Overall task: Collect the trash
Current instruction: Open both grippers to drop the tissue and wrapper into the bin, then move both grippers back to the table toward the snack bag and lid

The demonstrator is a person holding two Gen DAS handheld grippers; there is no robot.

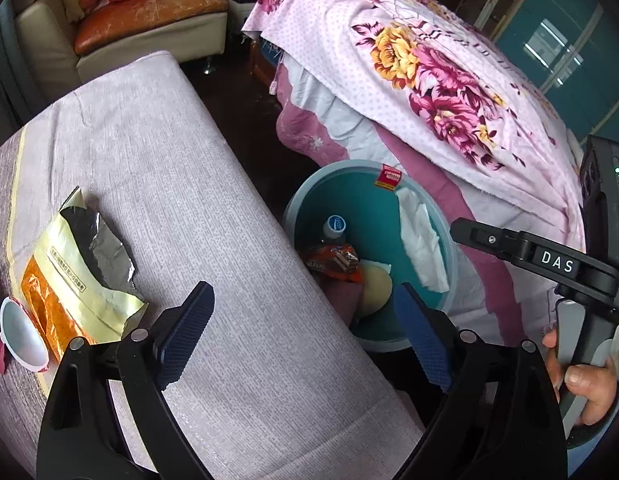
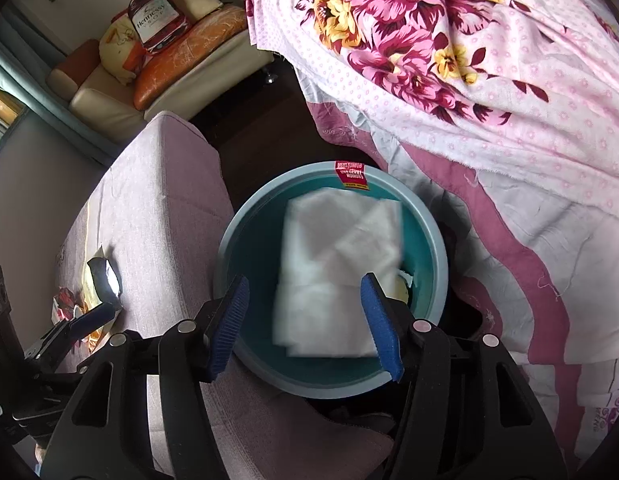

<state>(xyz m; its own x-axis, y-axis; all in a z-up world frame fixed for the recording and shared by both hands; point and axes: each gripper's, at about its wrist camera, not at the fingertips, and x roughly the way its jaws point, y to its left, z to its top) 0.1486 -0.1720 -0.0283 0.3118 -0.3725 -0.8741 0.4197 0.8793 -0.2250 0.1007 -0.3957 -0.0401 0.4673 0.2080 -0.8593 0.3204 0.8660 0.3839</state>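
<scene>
A round teal bin (image 1: 449,248) stands on the floor between the table and the bed; it also shows in the right wrist view (image 2: 229,240). A white tissue (image 2: 341,272), blurred, is loose in the air inside the bin mouth; in the left wrist view it is by the far wall (image 1: 421,244). The bin holds a bottle (image 1: 335,228), an orange wrapper (image 1: 333,264) and a pale lid. My right gripper (image 2: 305,320) is open and empty above the bin. My left gripper (image 1: 305,336) is open and empty over the table edge. A torn yellow-orange foil bag (image 1: 69,280) and a white cup (image 1: 21,332) lie on the table.
The table has a lilac cloth (image 1: 169,184). A bed with a flowered pink sheet (image 1: 409,64) stands right of the bin. A cream and orange sofa (image 1: 149,20) is at the back. The floor between them is dark.
</scene>
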